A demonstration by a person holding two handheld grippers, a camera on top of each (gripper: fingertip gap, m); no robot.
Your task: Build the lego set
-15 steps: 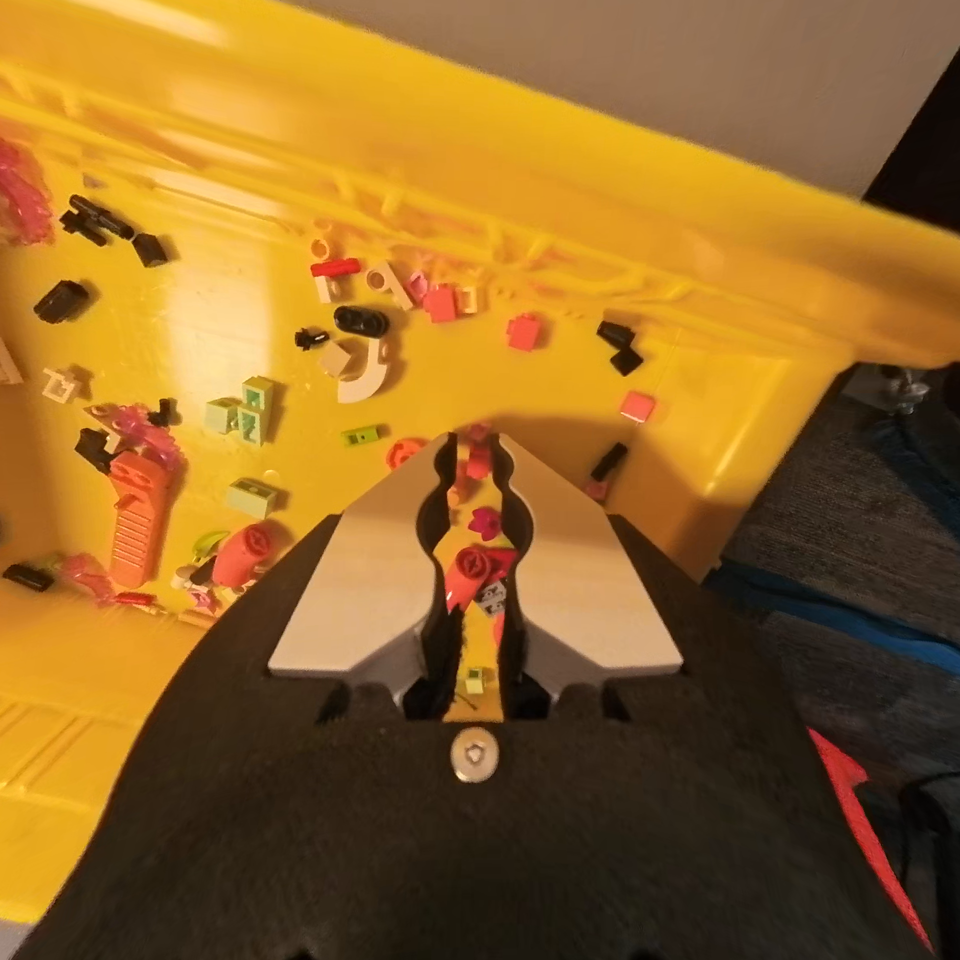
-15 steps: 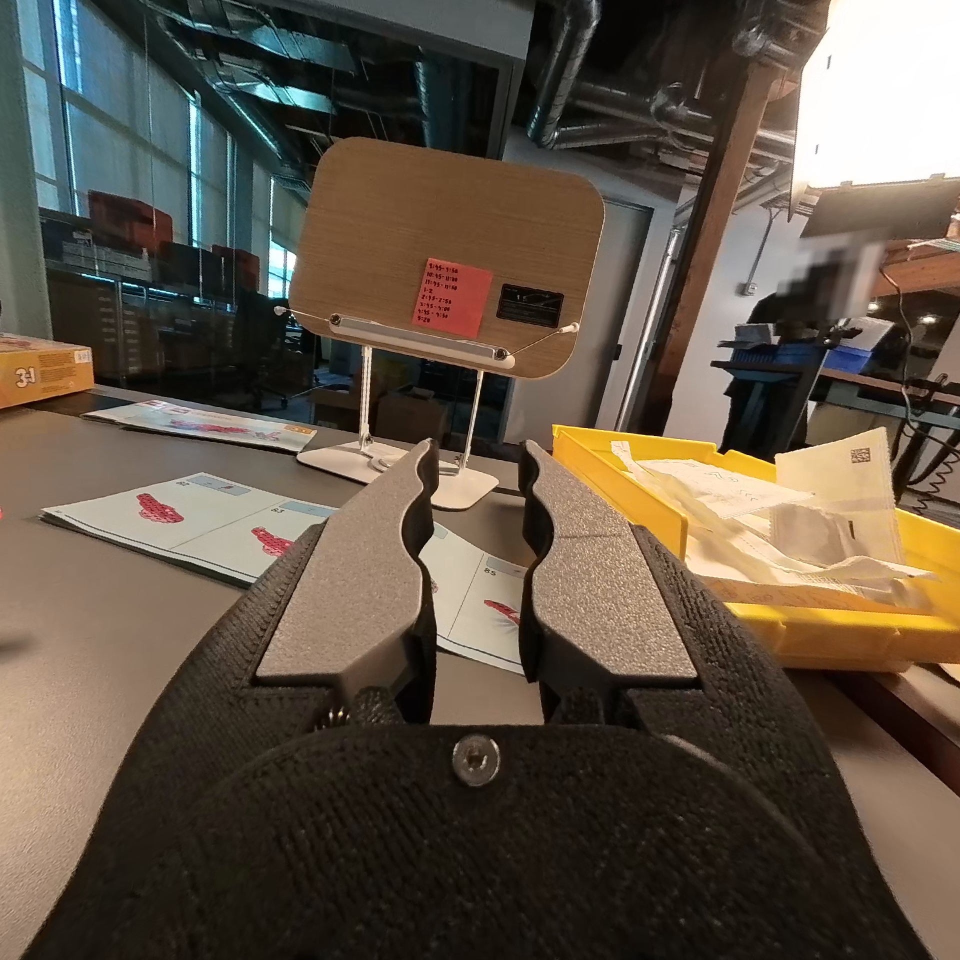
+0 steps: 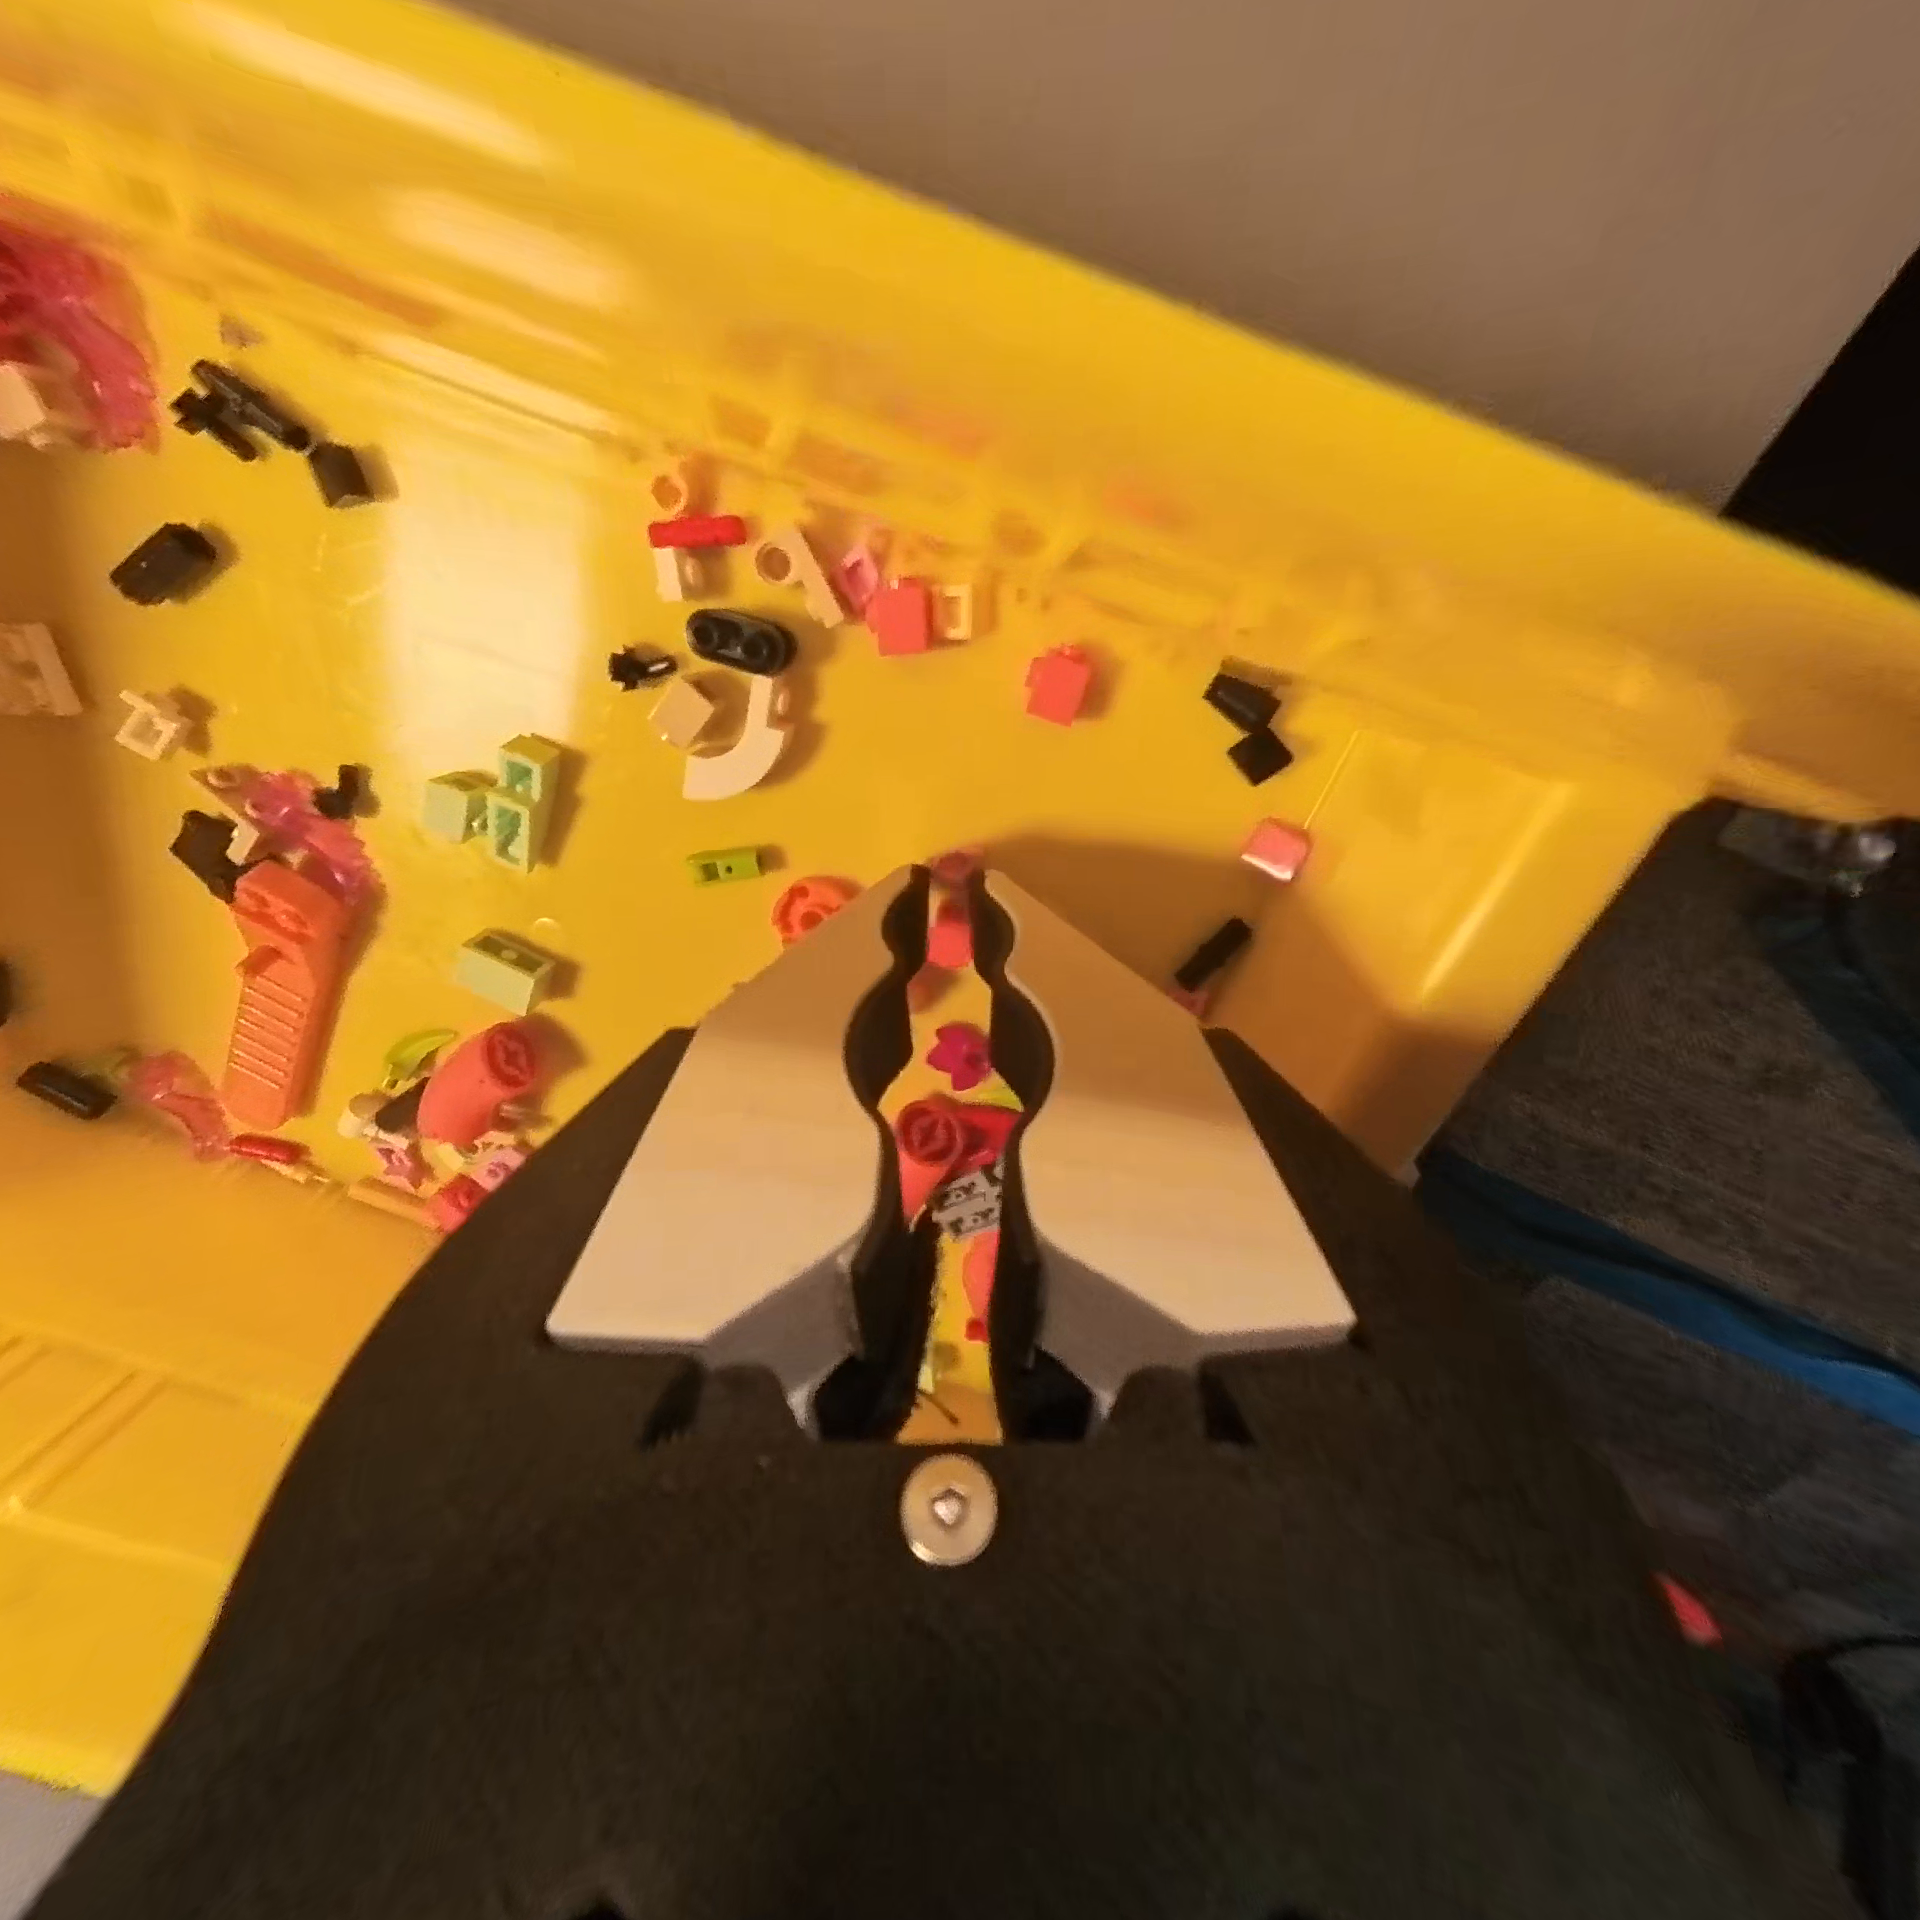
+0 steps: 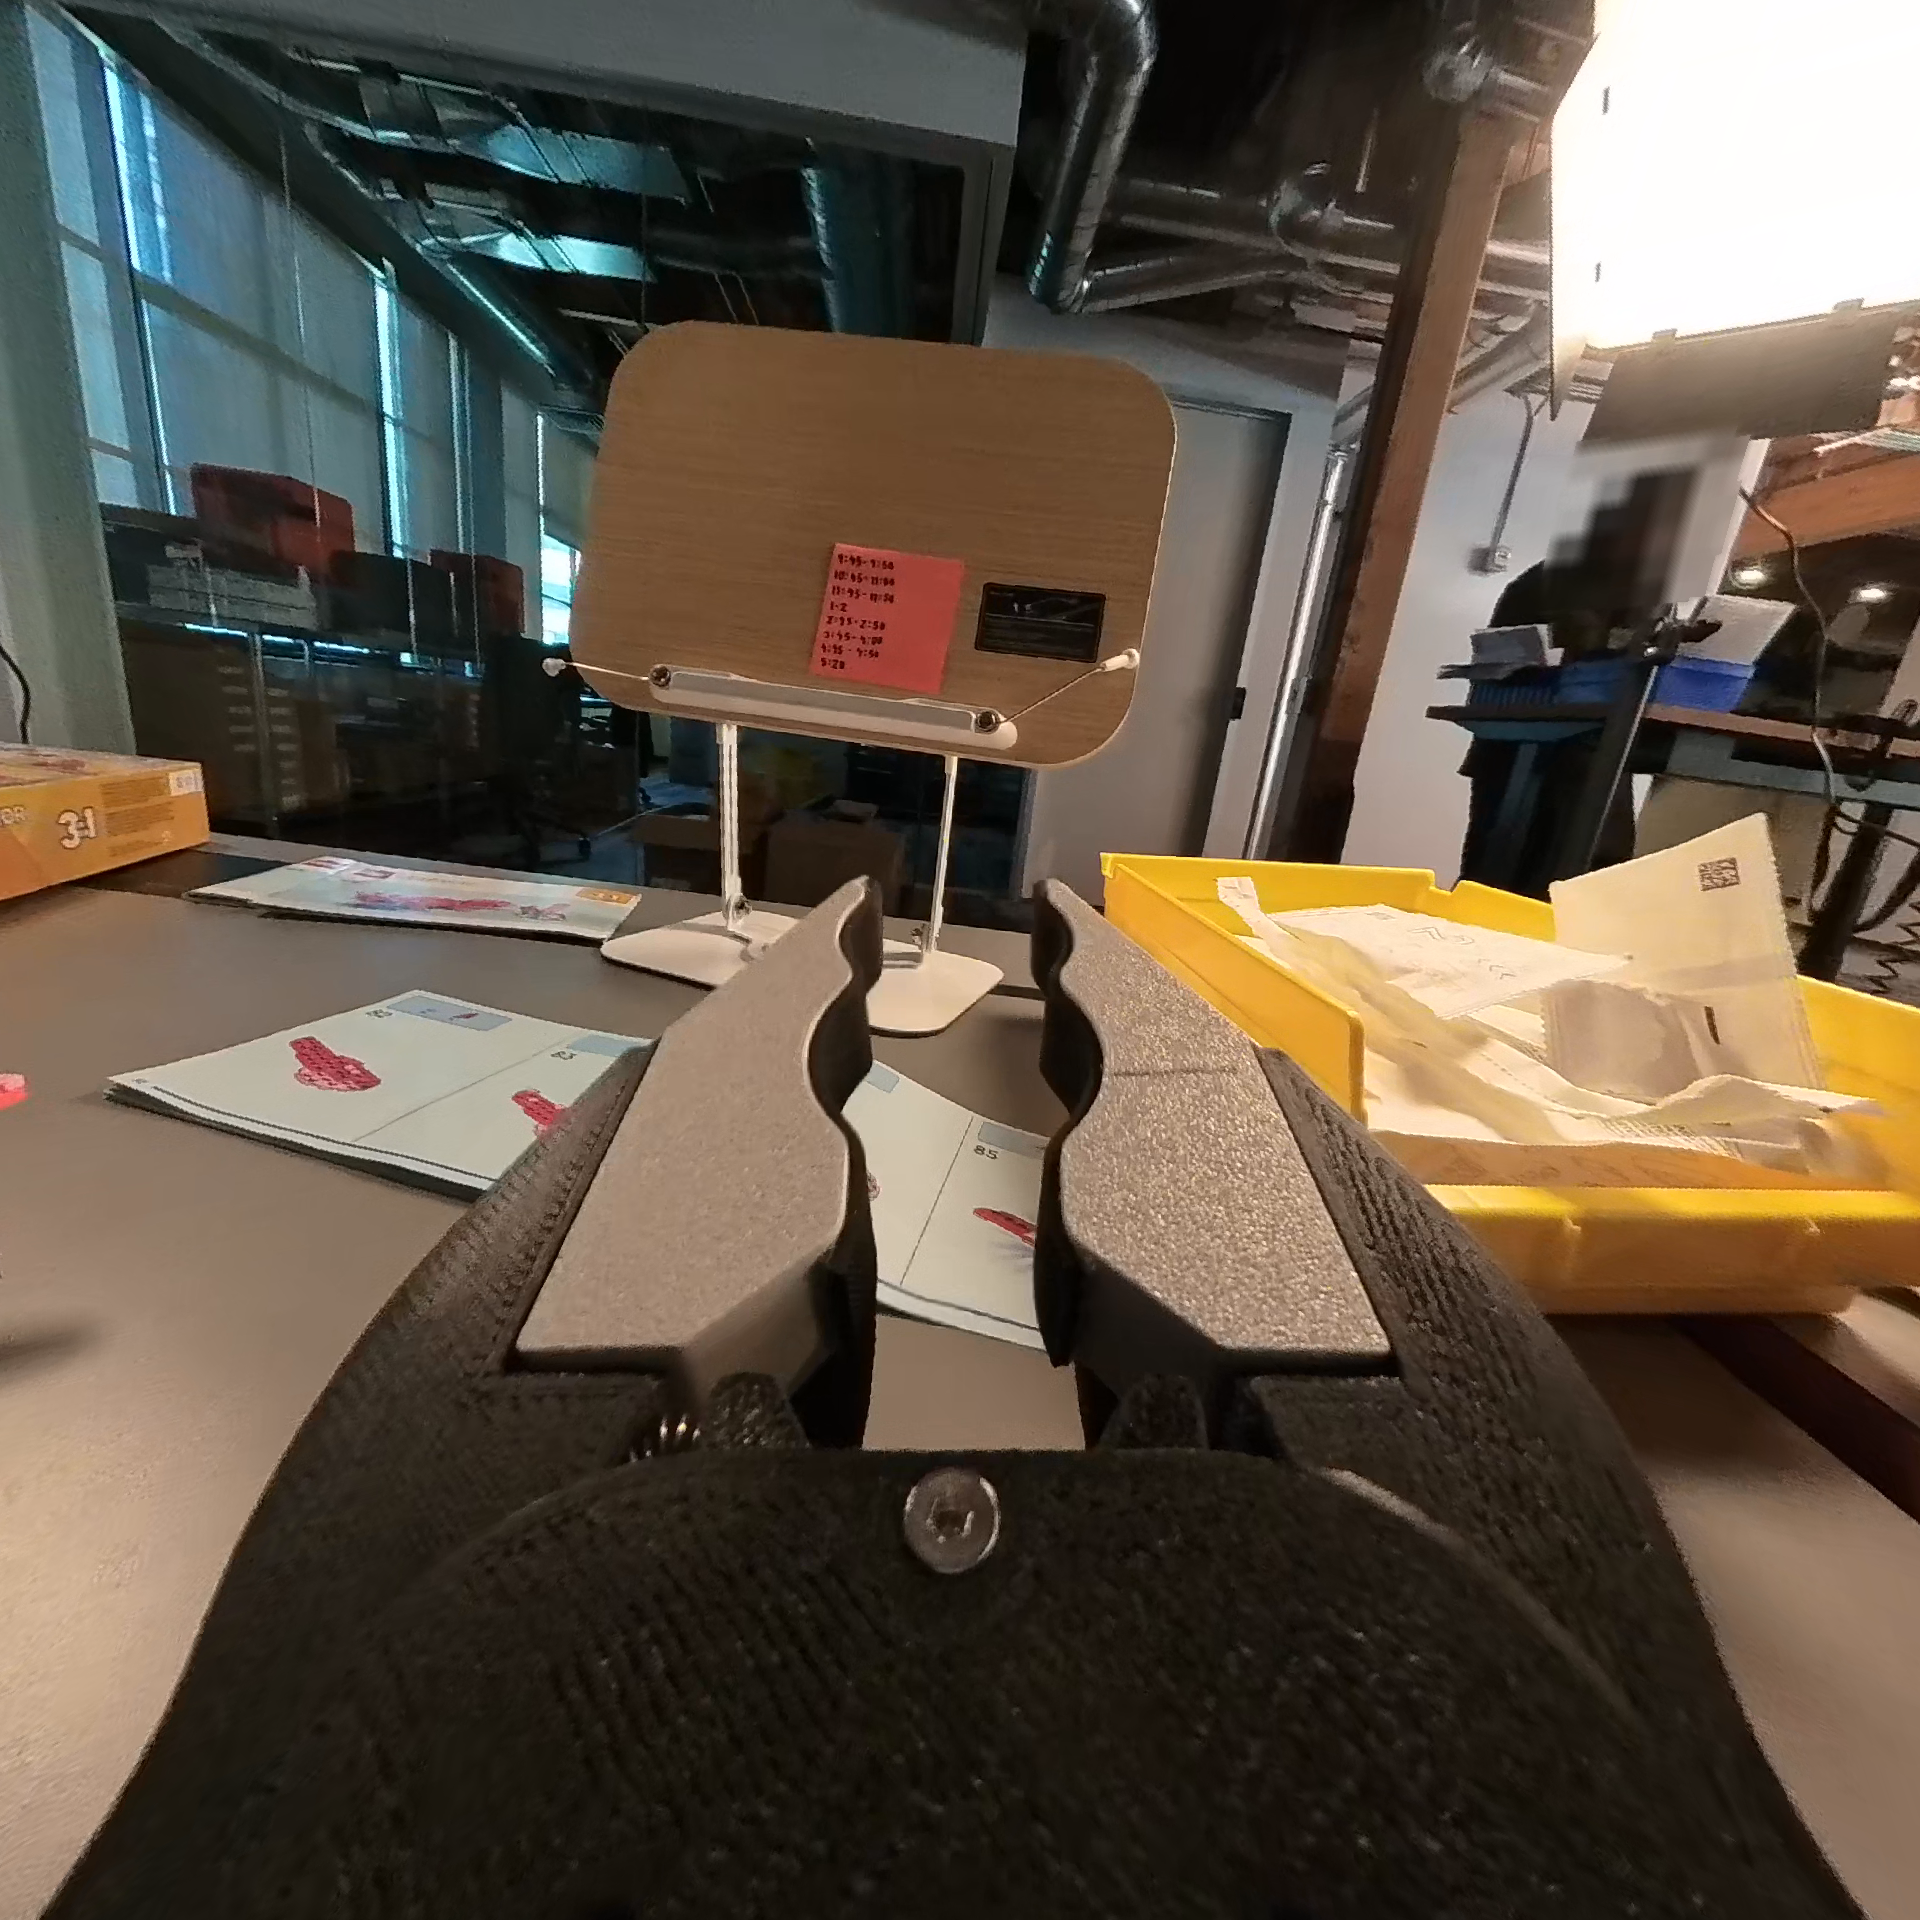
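Each tool (image 3: 951, 883) (image 4: 956, 914) has a black textured body, one silver screw behind two wavy grey fingers (image 4: 727, 1122) with black inner pads.

We see a bright yellow tray (image 3: 1455, 831) strewn with coral, black, pale green, tan and magenta bricks, with a small coral-pink brick (image 3: 951, 925) at the tips of the pale grey, black-backed left gripper (image 3: 948, 883). Beyond the dark grey right gripper (image 4: 956, 925) stand a light wood-grain board (image 4: 831, 468) bearing a red note (image 4: 888, 623), pale blue booklets (image 4: 364, 1081) with red figures on the grey bench (image 4: 156, 1351), and a yellow tray of white paper (image 4: 1195, 914) to its right.
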